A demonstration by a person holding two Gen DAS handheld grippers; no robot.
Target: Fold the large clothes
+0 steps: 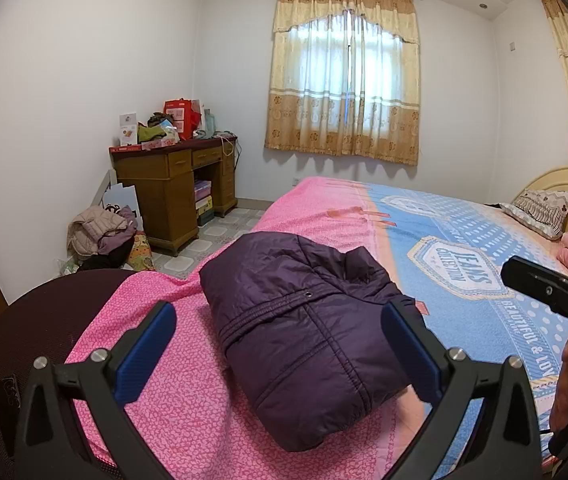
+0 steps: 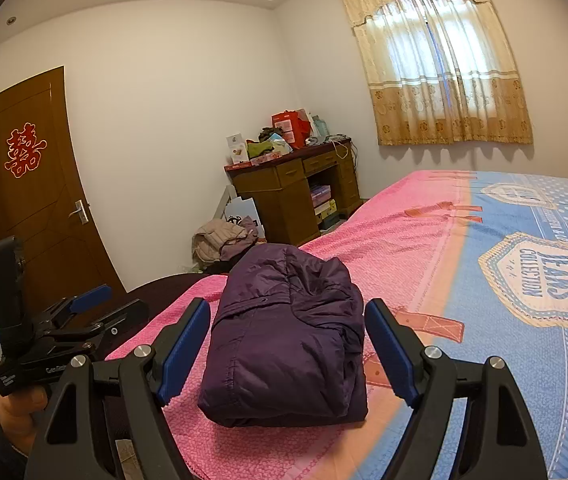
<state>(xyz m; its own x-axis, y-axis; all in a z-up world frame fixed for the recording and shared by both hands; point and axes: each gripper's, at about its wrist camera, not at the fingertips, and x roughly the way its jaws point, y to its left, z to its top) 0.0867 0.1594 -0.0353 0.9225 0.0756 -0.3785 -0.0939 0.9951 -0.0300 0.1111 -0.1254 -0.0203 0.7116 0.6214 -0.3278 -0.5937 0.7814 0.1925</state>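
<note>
Purple jacket (image 1: 303, 344) lies folded into a compact bundle on the bed (image 1: 188, 392), on the pink part of the cover, near the bed's corner. Blue-and-pink cover has "JEANS COLLECTION" badges printed on it (image 2: 543, 280). Jacket's quilted side faces up, a snap stud visible on top; loose folds bunch at its far end.

Left tool (image 1: 280, 356): jaws wide, blue pads either side of the jacket in view, nothing pinched btwn them; it hovers w/ the bundle just ahead. In the right wrist view it shows at the lower left, gripped by a hand (image 2: 20, 412), pads apart.

Right tool (image 2: 287, 348): jaws wide too, pads framing the jacket w/o pressing on it. Whether either tool touches the fabric, can't tell. In the left wrist view only its black body shows at the right edge, pads out of frame.

Bkgd: wooden desk (image 1: 176, 184) in the far corner piled w/ boxes and a red bag; heap of clothes (image 1: 100, 228) on the floor beside it. Curtained window (image 1: 343, 84) on the far wall. Brown door (image 2: 40, 192) w/ a red paper emblem. Pillow (image 1: 543, 206) and pink bedding at the headboard end, well apart from the jacket.
</note>
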